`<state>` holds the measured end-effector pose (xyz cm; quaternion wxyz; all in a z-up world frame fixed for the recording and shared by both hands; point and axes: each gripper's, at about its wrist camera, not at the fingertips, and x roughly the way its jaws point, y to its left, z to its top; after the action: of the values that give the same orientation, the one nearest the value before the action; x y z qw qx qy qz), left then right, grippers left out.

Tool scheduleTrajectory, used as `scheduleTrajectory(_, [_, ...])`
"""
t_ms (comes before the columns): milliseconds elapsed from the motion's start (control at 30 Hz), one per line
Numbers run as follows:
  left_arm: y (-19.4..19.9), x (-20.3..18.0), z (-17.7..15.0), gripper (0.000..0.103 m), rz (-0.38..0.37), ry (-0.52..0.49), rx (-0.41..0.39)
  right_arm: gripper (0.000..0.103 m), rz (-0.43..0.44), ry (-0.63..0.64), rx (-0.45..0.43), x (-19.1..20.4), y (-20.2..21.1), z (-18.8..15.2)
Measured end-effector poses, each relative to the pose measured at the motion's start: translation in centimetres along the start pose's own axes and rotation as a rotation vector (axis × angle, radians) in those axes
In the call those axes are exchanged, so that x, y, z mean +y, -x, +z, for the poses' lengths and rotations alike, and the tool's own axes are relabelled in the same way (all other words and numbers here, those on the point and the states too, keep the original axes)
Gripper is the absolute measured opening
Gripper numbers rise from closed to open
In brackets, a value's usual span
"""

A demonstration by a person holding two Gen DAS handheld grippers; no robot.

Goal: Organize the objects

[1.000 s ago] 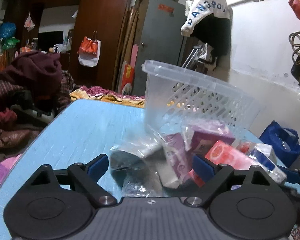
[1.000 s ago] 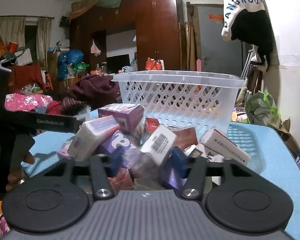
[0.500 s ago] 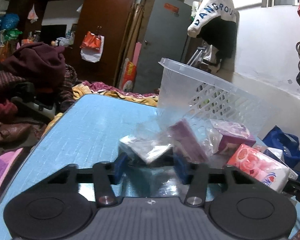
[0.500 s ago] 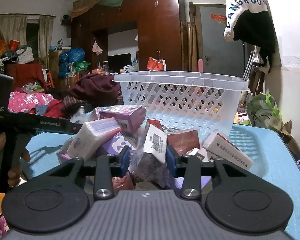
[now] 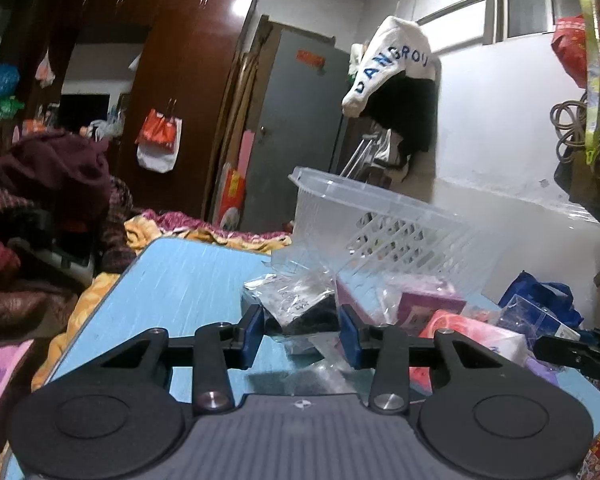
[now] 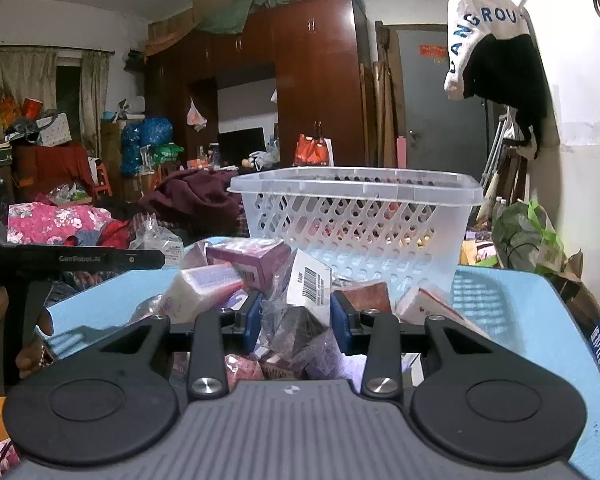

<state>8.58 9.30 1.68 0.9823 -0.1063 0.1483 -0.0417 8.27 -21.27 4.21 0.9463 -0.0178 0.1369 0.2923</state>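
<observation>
A clear plastic basket (image 5: 384, 216) stands on the blue table (image 5: 188, 280); it also shows in the right wrist view (image 6: 356, 216). A pile of wrapped boxes and packets (image 6: 240, 276) lies in front of it. My left gripper (image 5: 302, 330) is shut on a clear plastic packet with dark contents (image 5: 296, 300), lifted off the table. My right gripper (image 6: 296, 320) is shut on a plastic-wrapped packet with a barcode label (image 6: 306, 300), just above the pile. The left gripper's body (image 6: 72, 258) shows at the left of the right wrist view.
A pink box (image 5: 472, 336) and a purple box (image 5: 428, 304) lie right of my left gripper. A blue bag (image 5: 540, 300) sits beyond the table's right edge. Clothes (image 5: 48, 184) are heaped on the left. A wall (image 5: 500, 140) stands behind the basket.
My left gripper closed on the dark packet and lifted it from the table. My right gripper closed on the barcode packet and raised it slightly.
</observation>
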Motion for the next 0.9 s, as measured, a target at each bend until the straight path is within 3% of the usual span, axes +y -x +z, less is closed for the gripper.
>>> scheduleTrajectory(433, [1.6,-1.6,0.5,0.044,-0.045,-0.043,-0.110,0.040,-0.015,-0.013,-0.064,-0.6,1.3,0.9])
scheduleTrajectory(700, [0.4,-4.2,6.2,0.044,-0.130,-0.058,-0.185,0.040,-0.027,-0.026,-0.133,-2.4,-0.1,6.8])
scheduleTrajectory(800, [-2.2,-5.6,9.1,0.044,-0.163,-0.058,-0.160,0.040,-0.061,-0.006,-0.110,-3.5,-3.0,9.5])
scheduleTrajectory(900, [-6.3,-6.4,11.0,0.044,-0.187,-0.036,-0.070,0.040,-0.084,-0.031,-0.031,-5.3,-6.9,11.2])
